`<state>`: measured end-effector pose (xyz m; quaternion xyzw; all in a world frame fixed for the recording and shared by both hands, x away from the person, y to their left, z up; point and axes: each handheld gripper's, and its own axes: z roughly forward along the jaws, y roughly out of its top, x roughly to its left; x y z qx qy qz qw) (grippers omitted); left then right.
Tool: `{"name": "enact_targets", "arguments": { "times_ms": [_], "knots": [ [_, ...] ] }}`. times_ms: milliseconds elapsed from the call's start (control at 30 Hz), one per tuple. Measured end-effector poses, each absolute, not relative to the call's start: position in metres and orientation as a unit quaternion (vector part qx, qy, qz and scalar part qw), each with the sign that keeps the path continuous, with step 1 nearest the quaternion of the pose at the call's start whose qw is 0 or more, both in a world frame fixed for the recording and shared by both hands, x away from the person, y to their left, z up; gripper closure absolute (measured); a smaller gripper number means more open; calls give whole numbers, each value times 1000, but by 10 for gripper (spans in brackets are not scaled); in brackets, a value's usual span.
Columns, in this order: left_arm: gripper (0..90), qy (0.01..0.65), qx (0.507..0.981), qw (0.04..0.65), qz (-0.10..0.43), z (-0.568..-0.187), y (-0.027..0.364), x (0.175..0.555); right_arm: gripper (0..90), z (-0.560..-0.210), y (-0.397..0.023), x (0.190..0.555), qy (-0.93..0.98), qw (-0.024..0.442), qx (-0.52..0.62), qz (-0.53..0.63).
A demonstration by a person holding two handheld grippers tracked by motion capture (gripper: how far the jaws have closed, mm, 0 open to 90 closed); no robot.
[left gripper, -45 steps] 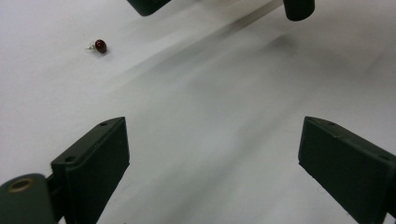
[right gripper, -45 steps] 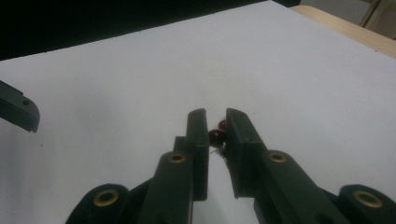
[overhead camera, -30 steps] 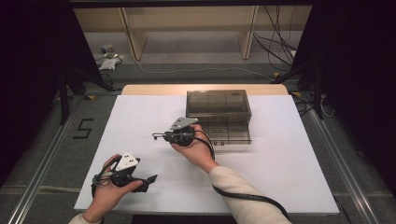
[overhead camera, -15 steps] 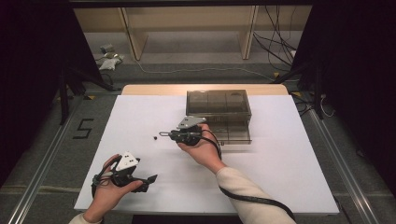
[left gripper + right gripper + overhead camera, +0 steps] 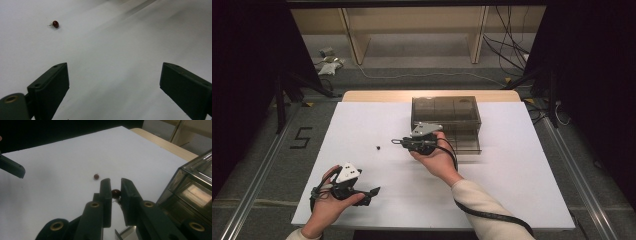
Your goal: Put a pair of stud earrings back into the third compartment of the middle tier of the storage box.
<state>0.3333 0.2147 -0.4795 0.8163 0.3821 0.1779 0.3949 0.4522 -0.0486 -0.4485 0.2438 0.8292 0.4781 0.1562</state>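
Your right claw (image 5: 115, 185) is closed down on a small dark red earring (image 5: 115, 192), a round bead with a thin metal post. The bead sits between the tips of the two jaws, and the claw holds it up off the white desk (image 5: 492, 195), just in front of the smoky clear drawer box (image 5: 447, 111). In the high view the same claw (image 5: 396, 142) points toward your left, away from the box, whose lowest drawer (image 5: 464, 144) stands pulled out beside your hand.

A second red earring (image 5: 96, 176) lies loose on the desk ahead of the jaws, well apart from the box; it is the dark speck (image 5: 378, 148) in the high view. Your left claw (image 5: 112, 85) stands wide open with nothing in it, resting low near the front left corner of the desk (image 5: 371, 192), and it looks across at that loose earring (image 5: 55, 24).

I judge this to be the carrying step: one earring is picked up and not yet put away. The next move calls for swinging the right claw round to the open drawer, keeping the pinch steady, since so small a bead could slip or roll.

The held earring's long axis runs along its post, which seems to point down and back toward you beneath the bead; the exact tilt is hard to tell.
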Motion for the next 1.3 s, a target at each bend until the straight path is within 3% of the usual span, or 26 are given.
{"name": "enact_targets", "arguments": {
  "times_ms": [1300],
  "knots": [
    [88,385,816,394,176,-481,215,335,808,-447,-95,447,818,179,272,474]
  ]
}}
